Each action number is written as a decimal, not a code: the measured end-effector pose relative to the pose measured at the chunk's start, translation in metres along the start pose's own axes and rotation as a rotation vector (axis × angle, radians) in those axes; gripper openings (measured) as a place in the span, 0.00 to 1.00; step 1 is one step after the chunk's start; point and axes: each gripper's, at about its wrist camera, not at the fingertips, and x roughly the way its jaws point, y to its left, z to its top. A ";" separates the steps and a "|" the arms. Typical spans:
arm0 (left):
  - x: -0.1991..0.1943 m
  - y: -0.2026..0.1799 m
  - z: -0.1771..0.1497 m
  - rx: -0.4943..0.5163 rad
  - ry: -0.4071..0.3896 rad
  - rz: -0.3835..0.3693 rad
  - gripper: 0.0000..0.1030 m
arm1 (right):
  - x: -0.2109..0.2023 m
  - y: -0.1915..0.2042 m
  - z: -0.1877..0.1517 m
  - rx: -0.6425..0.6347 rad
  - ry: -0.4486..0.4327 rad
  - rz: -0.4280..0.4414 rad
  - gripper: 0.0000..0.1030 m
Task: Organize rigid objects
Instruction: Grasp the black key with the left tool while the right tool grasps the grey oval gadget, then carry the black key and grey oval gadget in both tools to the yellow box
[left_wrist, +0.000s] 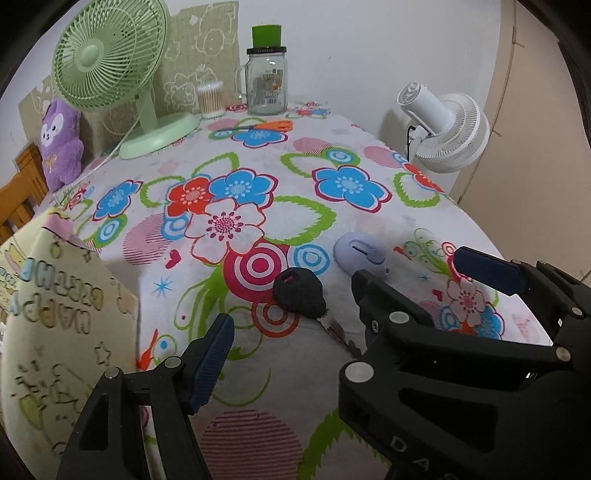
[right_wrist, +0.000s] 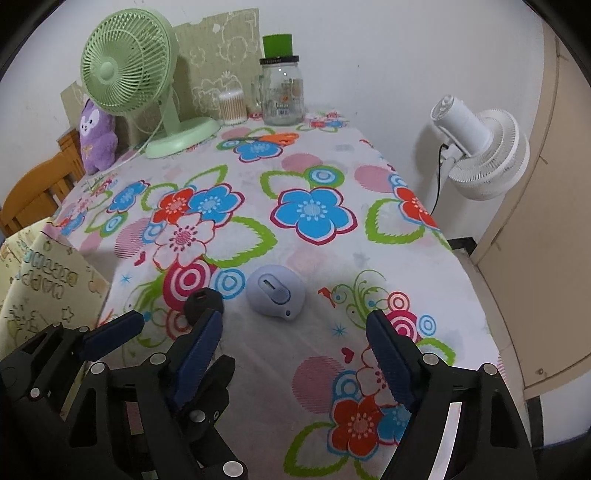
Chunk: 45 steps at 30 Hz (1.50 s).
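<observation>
So both grippers are down low over the near end of the tabletop (right_wrist: 258, 369), side by side, and honestly it looks like each one has picked its own target. The left gripper (left_wrist: 295, 332) has its jaws apart with the black car key (left_wrist: 299, 291) sitting in the gap, nothing touching it yet as far as I can see. The right gripper (right_wrist: 291, 354) is just to the right of the key, jaws also apart and empty, lined up on the lilac mouse (right_wrist: 275, 293), which lies just right of the key and a little further back.

My guess on why they're tilted nose-down like that: both things are flat and low, so you'd want to come in from above and pinch across them.

Orientation-wise, the key's long axis runs diagonally, fat black head pointing away toward the green fan (left_wrist: 107, 59), metal blade pointing back toward the grippers and half hidden under the right one in the left wrist view. The jaws straddle it roughly across that axis, so a pinch on the head seems likely. The mouse's long axis also runs near to far, though I can't tell which end is the front.

The flowery box (left_wrist: 55, 332) left of the key might be where stuff goes.
</observation>
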 end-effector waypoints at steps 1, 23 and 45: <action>0.003 0.000 0.000 -0.002 0.003 0.001 0.73 | 0.002 0.000 0.000 -0.003 0.003 0.000 0.80; 0.020 0.001 0.013 0.005 -0.013 0.023 0.75 | 0.037 -0.001 0.017 -0.048 0.026 0.039 0.43; 0.018 -0.015 0.018 -0.006 -0.018 0.033 0.31 | 0.015 -0.024 0.013 0.028 -0.006 -0.016 0.43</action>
